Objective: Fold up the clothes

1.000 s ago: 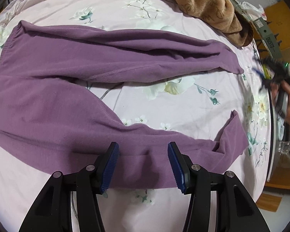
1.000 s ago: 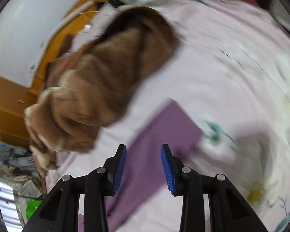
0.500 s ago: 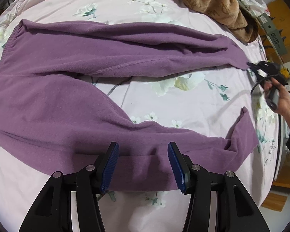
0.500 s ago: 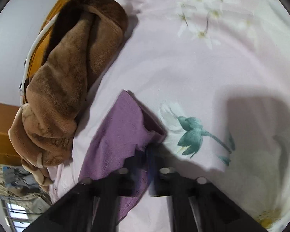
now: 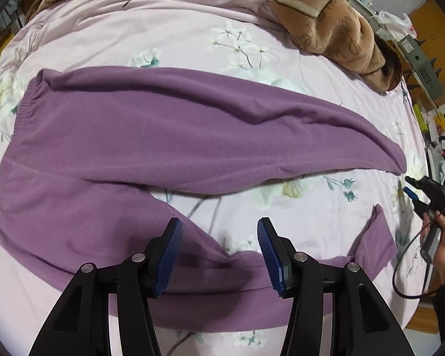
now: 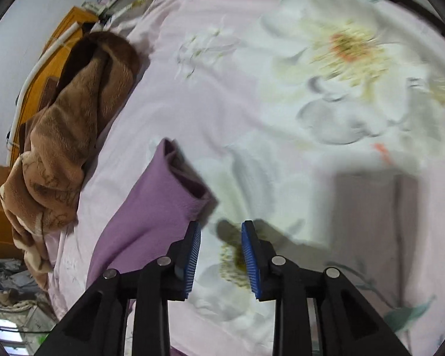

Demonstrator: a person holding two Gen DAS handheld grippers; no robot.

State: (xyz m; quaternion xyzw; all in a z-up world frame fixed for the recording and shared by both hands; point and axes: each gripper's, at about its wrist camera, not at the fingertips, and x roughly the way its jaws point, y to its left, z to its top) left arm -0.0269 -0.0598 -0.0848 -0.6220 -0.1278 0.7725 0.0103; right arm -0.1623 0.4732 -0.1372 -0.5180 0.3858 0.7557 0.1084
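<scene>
left wrist view: left gripper (image 5: 219, 255) gapes wide over purple trousers (image 5: 163, 136); right gripper (image 6: 221, 259) parted, empty, beside a leg cuff.

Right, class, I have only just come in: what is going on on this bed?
A person is partway through folding a pair of purple fleece trousers spread flat on a pink floral bedsheet. The left hand-held gripper hovers open over the nearer trouser leg, gripping nothing. The right hand-held gripper is open too, beside the cuff of the farther leg, not holding it. A brown plush blanket lies bunched at the bed's far edge. No fold has been made yet.
</scene>
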